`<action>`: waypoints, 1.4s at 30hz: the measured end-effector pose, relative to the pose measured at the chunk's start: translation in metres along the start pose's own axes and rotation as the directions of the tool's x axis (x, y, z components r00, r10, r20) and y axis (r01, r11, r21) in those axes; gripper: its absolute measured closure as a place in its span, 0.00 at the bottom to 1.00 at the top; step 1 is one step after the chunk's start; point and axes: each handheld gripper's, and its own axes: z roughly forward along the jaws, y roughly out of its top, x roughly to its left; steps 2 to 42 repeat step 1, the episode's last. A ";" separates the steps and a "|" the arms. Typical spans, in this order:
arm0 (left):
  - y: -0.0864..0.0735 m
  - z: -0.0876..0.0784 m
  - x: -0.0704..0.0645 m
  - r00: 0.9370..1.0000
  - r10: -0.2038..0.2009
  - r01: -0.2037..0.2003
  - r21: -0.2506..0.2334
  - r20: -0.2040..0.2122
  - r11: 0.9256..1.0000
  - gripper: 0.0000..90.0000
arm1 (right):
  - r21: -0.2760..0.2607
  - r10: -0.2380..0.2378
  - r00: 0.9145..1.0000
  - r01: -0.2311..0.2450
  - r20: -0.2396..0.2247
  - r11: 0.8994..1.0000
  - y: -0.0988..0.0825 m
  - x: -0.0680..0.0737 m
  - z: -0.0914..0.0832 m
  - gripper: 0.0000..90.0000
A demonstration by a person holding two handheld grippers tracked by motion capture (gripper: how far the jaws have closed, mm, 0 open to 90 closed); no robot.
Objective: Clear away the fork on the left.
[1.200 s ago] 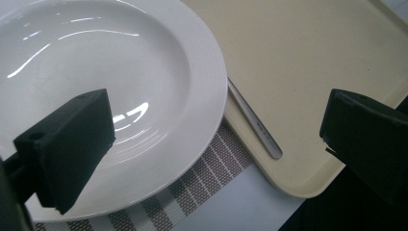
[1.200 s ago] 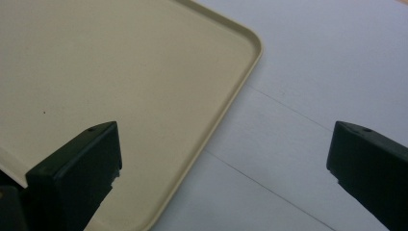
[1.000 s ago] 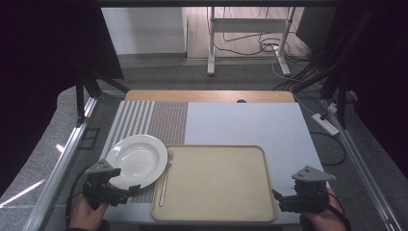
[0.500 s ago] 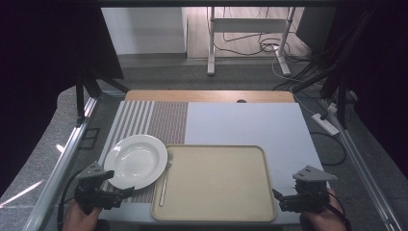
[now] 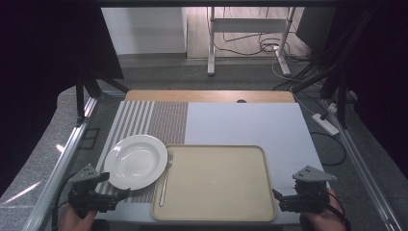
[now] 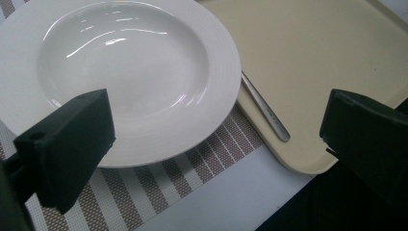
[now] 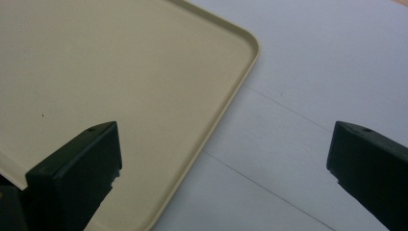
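Note:
A white deep plate (image 5: pixel 135 161) rests on a striped placemat (image 5: pixel 144 120) at the near left. Right of it lies an empty beige tray (image 5: pixel 216 185), and a metal utensil (image 5: pixel 164 177) lies along the tray's left edge. My left gripper (image 5: pixel 114 186) is open at the near-left corner, just short of the plate's near rim. In the left gripper view the plate (image 6: pixel 125 72) and the utensil's handle (image 6: pixel 265 111) lie beyond the open left gripper (image 6: pixel 216 144). My right gripper (image 5: pixel 279 199) is open by the tray's near-right corner (image 7: pixel 240 43), holding nothing (image 7: pixel 223 163).
White table surface (image 5: pixel 250 125) spreads behind and to the right of the tray. A wooden strip (image 5: pixel 207 96) runs along the far edge. Metal rails (image 5: pixel 67 159) flank the table, and a power strip (image 5: pixel 325 123) lies off its right side.
My left gripper has drawn back to the left and toward the near edge, off the plate's rim. The right gripper has stayed put.

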 end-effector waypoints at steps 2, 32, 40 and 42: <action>0.000 0.000 0.000 1.000 0.000 0.000 0.000 0.000 1.000 0.00 | 0.000 0.000 1.000 0.000 0.000 1.000 0.000 0.000 0.000 0.00; 0.000 0.000 0.000 1.000 0.000 0.000 0.000 0.000 1.000 0.00 | 0.000 0.000 1.000 0.000 0.000 1.000 0.000 0.000 0.000 0.00; 0.000 0.000 0.000 1.000 0.000 0.000 0.000 0.000 1.000 0.00 | 0.000 0.000 1.000 0.000 0.000 1.000 0.000 0.000 0.000 0.00; 0.000 0.000 0.000 1.000 0.000 0.000 0.000 0.000 1.000 0.00 | 0.000 0.000 1.000 0.000 0.000 1.000 0.000 0.000 0.000 0.00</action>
